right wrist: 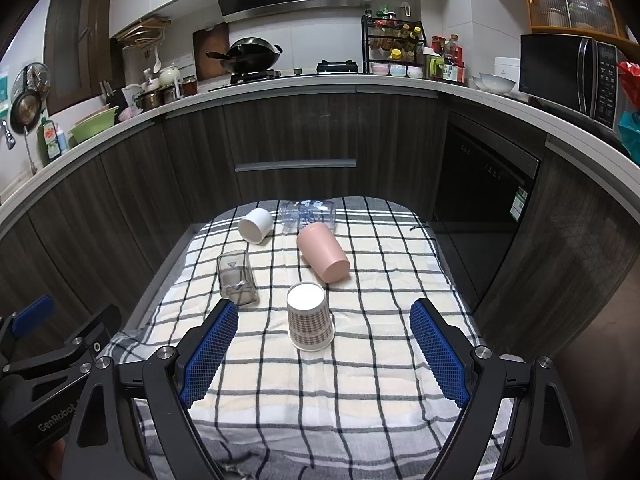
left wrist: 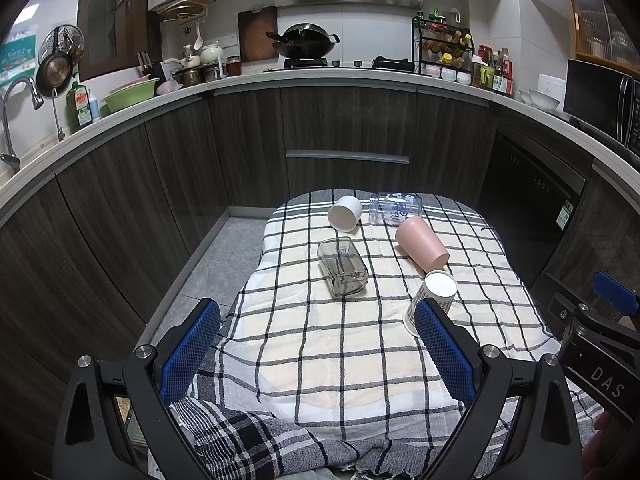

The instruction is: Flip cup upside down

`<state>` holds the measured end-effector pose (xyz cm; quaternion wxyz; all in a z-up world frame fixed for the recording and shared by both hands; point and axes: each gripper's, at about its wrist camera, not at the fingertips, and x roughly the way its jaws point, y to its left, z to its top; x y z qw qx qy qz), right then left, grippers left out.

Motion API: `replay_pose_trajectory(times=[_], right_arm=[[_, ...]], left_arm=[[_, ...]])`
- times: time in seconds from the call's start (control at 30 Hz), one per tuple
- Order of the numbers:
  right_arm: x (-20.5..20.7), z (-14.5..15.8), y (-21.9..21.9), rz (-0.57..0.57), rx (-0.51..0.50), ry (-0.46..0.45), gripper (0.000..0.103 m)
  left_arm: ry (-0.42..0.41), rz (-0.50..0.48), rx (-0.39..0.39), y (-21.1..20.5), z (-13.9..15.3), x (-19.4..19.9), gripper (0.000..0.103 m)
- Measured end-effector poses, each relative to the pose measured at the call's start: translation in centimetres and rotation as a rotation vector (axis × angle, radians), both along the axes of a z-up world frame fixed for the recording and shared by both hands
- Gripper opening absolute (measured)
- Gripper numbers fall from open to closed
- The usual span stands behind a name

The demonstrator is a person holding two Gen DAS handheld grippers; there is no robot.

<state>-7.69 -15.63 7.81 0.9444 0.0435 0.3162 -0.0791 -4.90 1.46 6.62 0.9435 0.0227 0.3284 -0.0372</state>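
Observation:
A patterned paper cup [right wrist: 309, 317] stands upside down on the checked cloth, base up; it also shows in the left wrist view [left wrist: 434, 298], partly behind my left gripper's right finger. A pink cup [right wrist: 323, 253] [left wrist: 422, 244], a white cup [right wrist: 255, 225] [left wrist: 345, 212], a square glass [right wrist: 236, 277] [left wrist: 343, 267] and a clear printed glass [right wrist: 307, 214] [left wrist: 395, 208] lie on their sides farther back. My right gripper [right wrist: 322, 332] is open and empty, its fingers either side of the paper cup, slightly nearer. My left gripper [left wrist: 318, 330] is open and empty over the cloth's near part.
The checked cloth [right wrist: 360, 380] covers a small table in front of dark kitchen cabinets [right wrist: 296, 132]. The floor [left wrist: 216, 256] lies to the table's left. A dishwasher [right wrist: 484, 176] stands to the right. Each gripper shows at the edge of the other's view.

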Motion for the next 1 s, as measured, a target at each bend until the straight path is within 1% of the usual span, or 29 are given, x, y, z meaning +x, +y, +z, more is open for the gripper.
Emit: replay_pose_trajectory(times=[1.0], right_arm=[[-0.01,0.01,-0.11,0.001,0.002,0.000,0.088]], left_arm=[[-0.002,-0.004,-0.002,-0.16,-0.28,-0.17,0.099]])
